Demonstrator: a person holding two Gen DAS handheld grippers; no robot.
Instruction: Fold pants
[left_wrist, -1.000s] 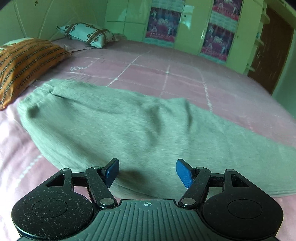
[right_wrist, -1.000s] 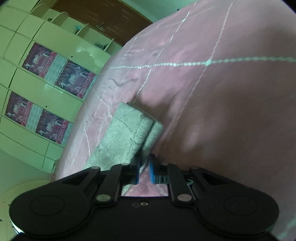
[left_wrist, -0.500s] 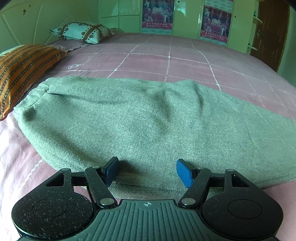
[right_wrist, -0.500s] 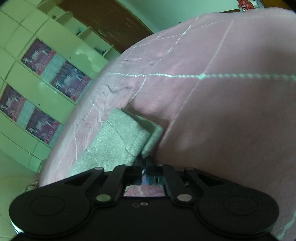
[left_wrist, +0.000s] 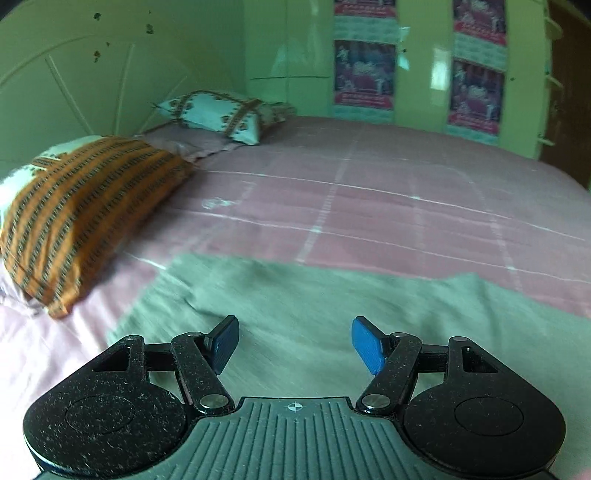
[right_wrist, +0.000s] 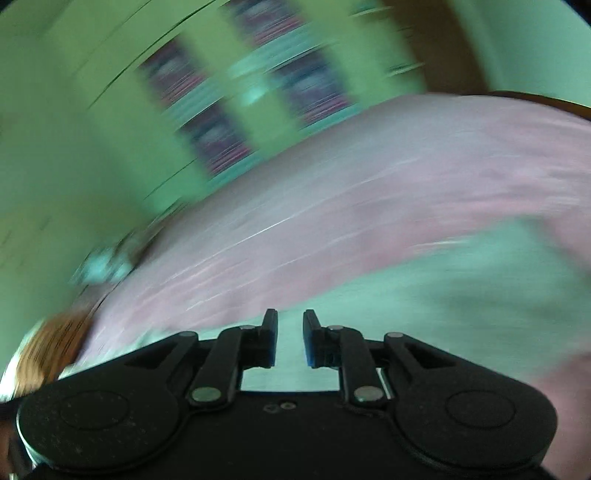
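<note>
Pink bedding (left_wrist: 388, 206) is covering the bed, with the grey pants (left_wrist: 303, 314) lying spread across it near two pillows (left_wrist: 85, 214). Left tool (left_wrist: 293, 345) is hovering over the pants with pads wide apart, gripping nothing. Right tool (right_wrist: 290, 338) is showing a narrow gap over blurred grey cloth, holding nothing

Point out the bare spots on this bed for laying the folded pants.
Bare sheet lies beyond the pants, up to the cupboards. It is crowded on the left, where the striped pillow and the patterned pillow lie.
</note>
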